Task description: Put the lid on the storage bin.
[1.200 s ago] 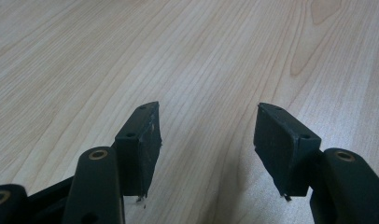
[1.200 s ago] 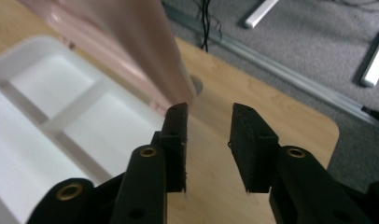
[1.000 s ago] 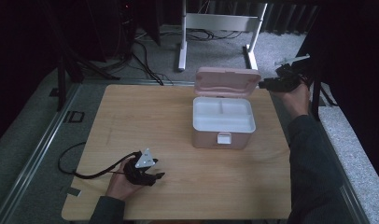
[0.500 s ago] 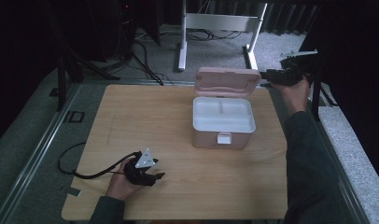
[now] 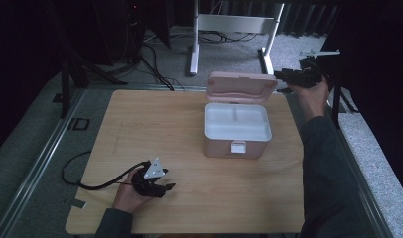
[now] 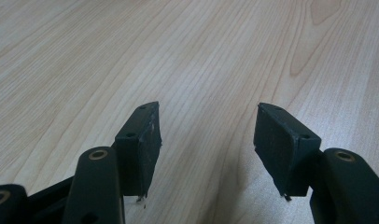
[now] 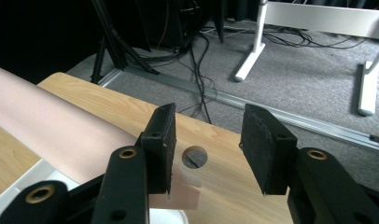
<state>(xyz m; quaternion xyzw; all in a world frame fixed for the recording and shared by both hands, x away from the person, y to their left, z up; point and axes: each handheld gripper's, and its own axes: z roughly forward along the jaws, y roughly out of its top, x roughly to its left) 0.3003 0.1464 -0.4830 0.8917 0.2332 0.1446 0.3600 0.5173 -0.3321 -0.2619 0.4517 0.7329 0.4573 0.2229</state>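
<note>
- While the pink box (image 5: 238, 130) sits open on the wooden surface (image 5: 140, 124), its lid (image 5: 241, 87) stands upright behind the white divided interior, latch tab facing the person.
- Right gripper (image 5: 293, 78) hovers just beside the lid's right end, raised off the surface; over the last second it has drifted slightly up and away from the box.
- From the right gripper view, its fingers (image 7: 164, 147) are spread apart with nothing between them; the pink lid (image 7: 52, 130) lies below and to their left.
- Left gripper (image 5: 155, 183) rests on the surface well in front of the box and to its left, unmoved, fingers (image 6: 141, 140) parted over bare wood.
- Judging by this, the lid has just been let go after opening, and the box looks ready for something to go in or come out.
</note>
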